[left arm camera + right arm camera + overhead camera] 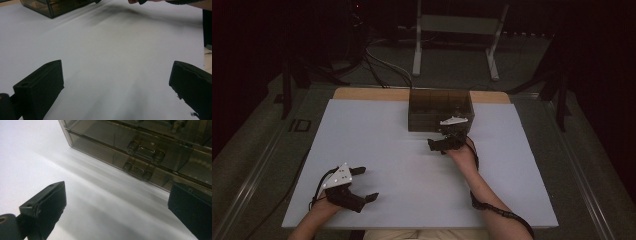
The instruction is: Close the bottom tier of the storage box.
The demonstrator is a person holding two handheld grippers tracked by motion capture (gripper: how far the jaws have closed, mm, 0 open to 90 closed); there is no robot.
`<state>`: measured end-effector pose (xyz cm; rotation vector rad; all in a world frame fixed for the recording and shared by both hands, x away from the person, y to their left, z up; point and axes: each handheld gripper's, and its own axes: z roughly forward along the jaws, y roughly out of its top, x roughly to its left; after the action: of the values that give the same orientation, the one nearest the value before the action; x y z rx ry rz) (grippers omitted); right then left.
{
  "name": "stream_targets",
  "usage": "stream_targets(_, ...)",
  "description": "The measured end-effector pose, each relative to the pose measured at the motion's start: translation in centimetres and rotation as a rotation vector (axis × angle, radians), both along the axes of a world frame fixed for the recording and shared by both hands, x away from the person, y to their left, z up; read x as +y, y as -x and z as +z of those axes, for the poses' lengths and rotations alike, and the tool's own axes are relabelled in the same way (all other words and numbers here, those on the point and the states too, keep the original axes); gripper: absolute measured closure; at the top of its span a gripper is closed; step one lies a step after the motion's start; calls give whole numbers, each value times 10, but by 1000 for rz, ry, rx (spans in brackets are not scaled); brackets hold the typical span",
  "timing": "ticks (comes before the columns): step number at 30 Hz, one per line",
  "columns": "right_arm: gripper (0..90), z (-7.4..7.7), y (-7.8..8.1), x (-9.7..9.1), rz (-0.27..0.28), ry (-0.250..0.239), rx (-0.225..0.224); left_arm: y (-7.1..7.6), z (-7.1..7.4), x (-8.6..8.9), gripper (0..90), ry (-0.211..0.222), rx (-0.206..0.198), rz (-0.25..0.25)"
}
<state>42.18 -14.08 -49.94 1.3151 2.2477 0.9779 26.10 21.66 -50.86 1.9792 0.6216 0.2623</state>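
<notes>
While the right gripper (445, 142) hovered just in front of the drawer box (440, 110), its jaws gaped wide and held nothing. Both handles (143, 151) on the box's front faced it, and the 2 drawers looked shut, so the pull was not yet begun. Well back from the box, the left gripper (364, 184) sat wide open and empty.

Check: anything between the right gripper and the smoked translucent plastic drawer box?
Nothing visible. The right gripper, jaws open, sits just short of the smoked translucent plastic drawer box, with bare white tabletop between them and the drawer handles straight ahead.
</notes>
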Motion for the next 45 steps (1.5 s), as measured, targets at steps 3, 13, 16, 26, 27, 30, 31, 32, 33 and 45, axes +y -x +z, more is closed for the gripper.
stream_targets(3,18,1,-1,0,16,-5,7,0,0,1,8,4,0,3)
stream_targets(13,19,9,4,6,105,-27,3,1,1,2,9,6,-4,2)
stream_targets(16,19,12,6,6,123,-42,1,1,1,2,9,4,-3,2)
stream_targets(26,19,16,15,7,207,-59,-7,1,1,2,9,6,-3,2)
stream_targets(27,19,15,16,7,219,-58,-9,1,1,2,8,6,-3,3)
stream_targets(30,19,14,19,6,246,-55,-14,1,1,2,9,4,-3,3)
stream_targets(31,19,13,20,5,252,-51,-12,1,1,2,9,5,-3,2)
stream_targets(32,19,13,21,5,258,-49,-11,1,1,2,9,5,-3,2)
stream_targets(33,19,12,22,4,263,-49,-9,1,1,2,9,3,-3,1)
stream_targets(45,19,8,40,-8,324,-57,-18,1,1,2,8,2,-2,1)
